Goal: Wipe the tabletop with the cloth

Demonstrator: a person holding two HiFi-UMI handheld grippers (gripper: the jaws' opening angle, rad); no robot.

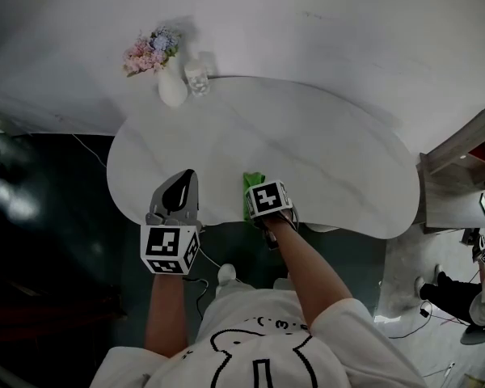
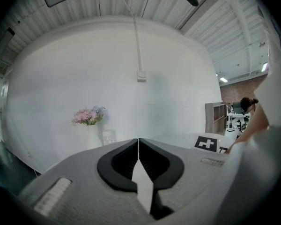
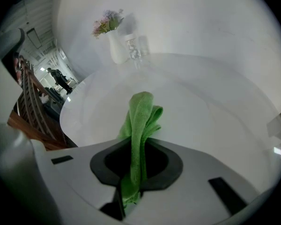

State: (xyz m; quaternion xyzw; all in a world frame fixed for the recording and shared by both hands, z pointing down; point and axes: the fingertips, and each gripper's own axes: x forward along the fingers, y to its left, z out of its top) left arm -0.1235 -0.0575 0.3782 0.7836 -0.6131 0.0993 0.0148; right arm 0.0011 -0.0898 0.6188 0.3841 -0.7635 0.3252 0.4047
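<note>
The tabletop (image 1: 307,152) lies open; a vase (image 1: 172,87) and a glass (image 1: 197,79) stand at its far-left edge.

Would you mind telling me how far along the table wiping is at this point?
Done: the green cloth is clamped in the right gripper. In hand: the cloth is at the near edge of the tabletop, as if starting a stroke. Left: seemingly the whole surface out to the vase and glass; no wiped streaks show. The left gripper is shut, empty.

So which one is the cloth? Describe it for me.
Find the big white table and its near edge. There the right gripper pinches a bunched cloth. It is the only bright green thing; the vase and glass opposite are pale.
</note>
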